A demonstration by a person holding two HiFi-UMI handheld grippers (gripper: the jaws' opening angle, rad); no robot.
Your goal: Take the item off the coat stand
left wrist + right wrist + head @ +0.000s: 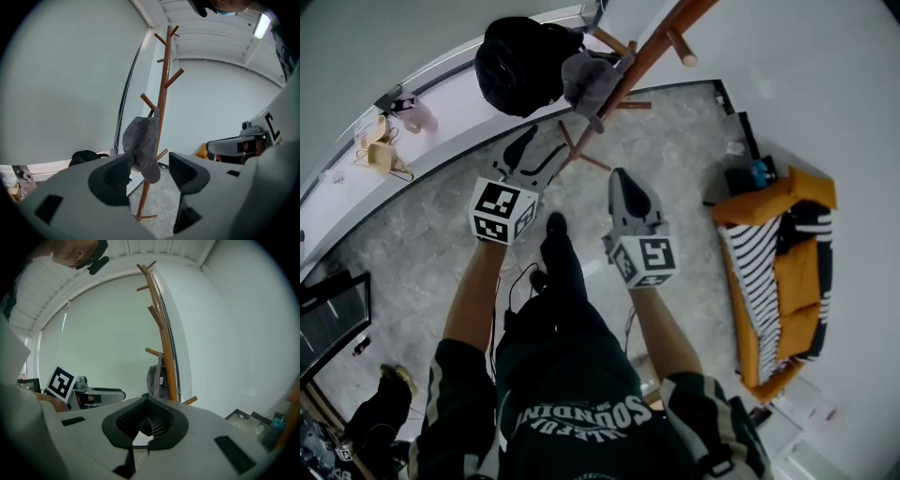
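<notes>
Ahead of the spread left claw point(149, 172) the cap point(140, 143) hangs on the stand point(162, 93): advance, pinch its lower edge, then lift it up and off. Right claw point(146, 423) sits pressed together, empty.

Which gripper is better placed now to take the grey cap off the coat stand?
Left. The left gripper has open jaws lined up with the grey cap; the right gripper is shut.

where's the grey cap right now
The grey cap hangs on the coat stand at the head view's top centre, right of a black bag, ahead of the left gripper.
</notes>
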